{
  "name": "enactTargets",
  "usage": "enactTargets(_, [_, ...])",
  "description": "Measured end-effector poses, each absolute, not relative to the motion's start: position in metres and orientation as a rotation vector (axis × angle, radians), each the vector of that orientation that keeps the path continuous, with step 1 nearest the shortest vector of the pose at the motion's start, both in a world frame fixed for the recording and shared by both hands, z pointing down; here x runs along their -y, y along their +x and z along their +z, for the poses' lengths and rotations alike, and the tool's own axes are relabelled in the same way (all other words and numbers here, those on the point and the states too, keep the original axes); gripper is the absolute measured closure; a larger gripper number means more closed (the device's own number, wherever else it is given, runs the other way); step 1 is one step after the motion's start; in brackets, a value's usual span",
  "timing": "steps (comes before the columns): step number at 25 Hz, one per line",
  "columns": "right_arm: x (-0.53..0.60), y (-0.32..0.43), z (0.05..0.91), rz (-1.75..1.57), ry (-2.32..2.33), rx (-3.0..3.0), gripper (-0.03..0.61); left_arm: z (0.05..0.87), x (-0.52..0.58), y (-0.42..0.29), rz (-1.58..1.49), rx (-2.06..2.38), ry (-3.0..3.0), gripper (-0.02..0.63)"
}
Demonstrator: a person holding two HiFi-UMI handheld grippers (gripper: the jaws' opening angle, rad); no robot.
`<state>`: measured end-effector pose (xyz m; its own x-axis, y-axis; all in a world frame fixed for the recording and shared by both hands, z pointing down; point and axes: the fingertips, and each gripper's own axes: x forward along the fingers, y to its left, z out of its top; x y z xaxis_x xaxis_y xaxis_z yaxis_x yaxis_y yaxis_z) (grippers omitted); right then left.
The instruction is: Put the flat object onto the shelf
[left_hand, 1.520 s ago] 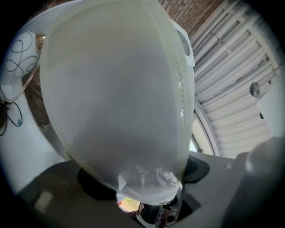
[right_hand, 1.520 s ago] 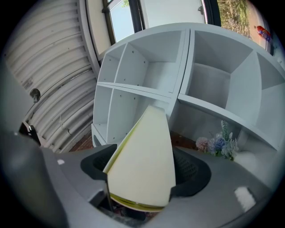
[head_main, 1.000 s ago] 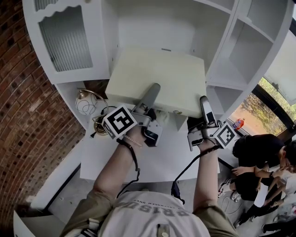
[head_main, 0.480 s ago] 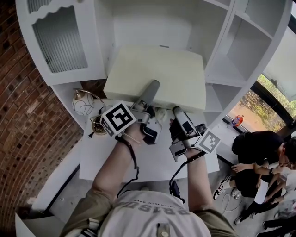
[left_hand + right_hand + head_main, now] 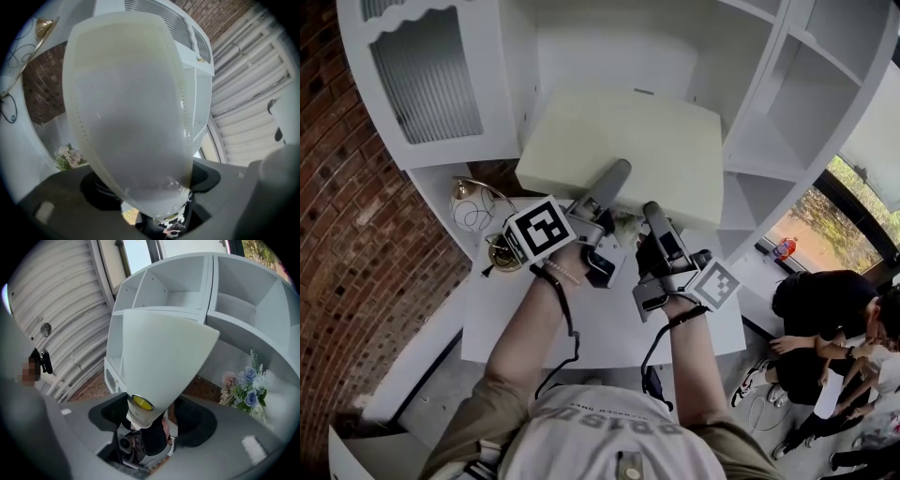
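The flat object (image 5: 628,141) is a large cream slab, held tilted in front of the white shelf unit (image 5: 609,52), with its far edge at the open middle compartment. My left gripper (image 5: 617,174) is shut on its near edge, with the upper finger lying on top. In the left gripper view the slab (image 5: 126,117) fills the space between the jaws. My right gripper (image 5: 649,216) sits just right of the left one at the same near edge. Its jaws have just been closing, and the slab (image 5: 159,352) stands between them.
A white table (image 5: 600,328) lies under both hands. A gold wire ornament (image 5: 475,203) stands at its left end. Artificial flowers (image 5: 243,380) sit beside the shelf. A brick wall (image 5: 347,244) is to the left. People (image 5: 825,319) crouch at the lower right.
My right gripper has moved left from the slab's near right corner to a spot beside the left gripper. The left gripper and the slab have hardly moved.
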<state>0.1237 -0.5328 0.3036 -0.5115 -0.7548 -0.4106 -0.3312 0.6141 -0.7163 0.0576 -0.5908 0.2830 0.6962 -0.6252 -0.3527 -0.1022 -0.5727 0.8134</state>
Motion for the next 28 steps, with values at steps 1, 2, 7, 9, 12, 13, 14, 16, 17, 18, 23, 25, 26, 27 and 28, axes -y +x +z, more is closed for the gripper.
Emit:
enactTargets(1, [0.534,0.124,0.302,-0.739,-0.857,-2.096,0.261,0.282,0.590,0.058,-0.802,0.546,2.107,0.207])
enactTargets(2, [0.536,0.125,0.301,-0.739,-0.863,-2.084,0.261,0.281,0.590,0.059,-0.794,0.538,2.129,0.199])
enactTargets(7, [0.541,0.127,0.296,-0.742,-0.870,-2.054,0.261,0.279,0.586,0.060,-0.786,0.515,2.206,0.179])
enactTargets(9, [0.543,0.128,0.295,-0.741,-0.876,-2.039,0.261,0.279,0.583,0.060,-0.781,0.522,2.246,0.170])
enactTargets(12, [0.545,0.130,0.292,-0.739,-0.881,-2.020,0.261,0.284,0.579,0.061,-0.738,0.541,2.330,0.167])
enactTargets(13, [0.546,0.131,0.291,-0.739,-0.882,-2.015,0.261,0.286,0.577,0.062,-0.723,0.546,2.346,0.167])
enactTargets(14, [0.547,0.132,0.290,-0.740,-0.884,-2.011,0.261,0.289,0.576,0.062,-0.713,0.549,2.351,0.167])
enactTargets(16, [0.549,0.134,0.289,-0.742,-0.885,-2.005,0.261,0.297,0.574,0.061,-0.698,0.555,2.346,0.167])
enactTargets(17, [0.550,0.135,0.289,-0.743,-0.887,-2.001,0.261,0.301,0.573,0.060,-0.692,0.563,2.340,0.167])
enactTargets(18, [0.551,0.136,0.288,-0.744,-0.889,-1.998,0.259,0.305,0.574,0.059,-0.686,0.575,2.332,0.167])
enactTargets(23, [0.556,0.139,0.284,-0.733,-0.890,-2.005,0.258,0.311,0.579,0.057,-0.678,0.608,2.305,0.167])
enactTargets(25, [0.557,0.139,0.281,-0.717,-0.897,-2.020,0.261,0.306,0.582,0.058,-0.693,0.613,2.307,0.167])
enactTargets(26, [0.557,0.140,0.280,-0.712,-0.900,-2.023,0.261,0.305,0.583,0.058,-0.702,0.616,2.305,0.167])
enactTargets(27, [0.558,0.141,0.280,-0.710,-0.902,-2.022,0.261,0.303,0.585,0.058,-0.707,0.619,2.303,0.167])
enactTargets(28, [0.559,0.142,0.280,-0.710,-0.904,-2.018,0.261,0.302,0.586,0.059,-0.710,0.622,2.301,0.167])
